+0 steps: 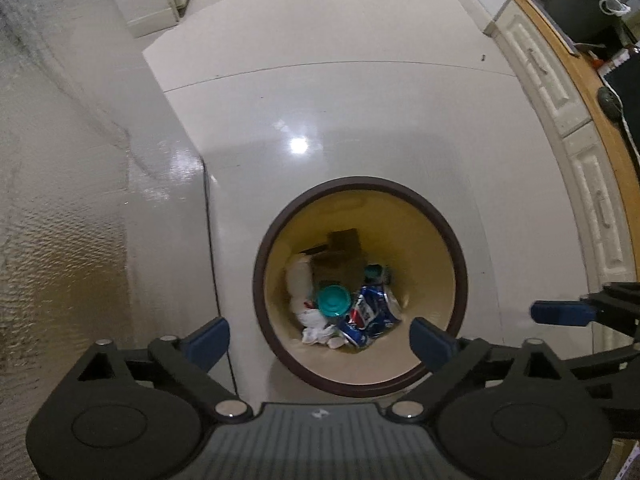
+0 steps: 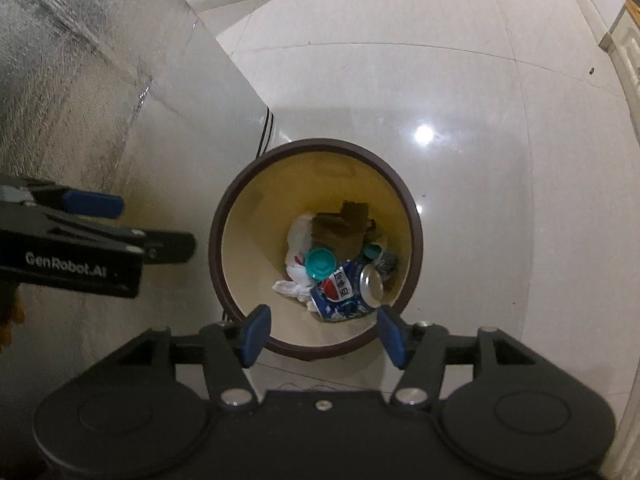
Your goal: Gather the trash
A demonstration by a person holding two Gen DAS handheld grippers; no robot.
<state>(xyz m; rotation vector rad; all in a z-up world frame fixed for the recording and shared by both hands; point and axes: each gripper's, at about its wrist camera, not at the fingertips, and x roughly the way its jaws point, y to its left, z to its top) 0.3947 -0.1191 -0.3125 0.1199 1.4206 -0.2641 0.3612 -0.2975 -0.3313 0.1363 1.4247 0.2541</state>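
A round bin with a dark brown rim and cream inside stands on the floor below both grippers. In it lie a crushed blue can, a teal lid, white crumpled paper and brown cardboard. My left gripper is open and empty above the bin's near rim. My right gripper is open and empty above the near rim too. Each gripper shows at the edge of the other's view.
A silver textured panel stands left of the bin. Glossy white floor tiles surround the bin. A cream cabinet with drawers and a wooden top runs along the right.
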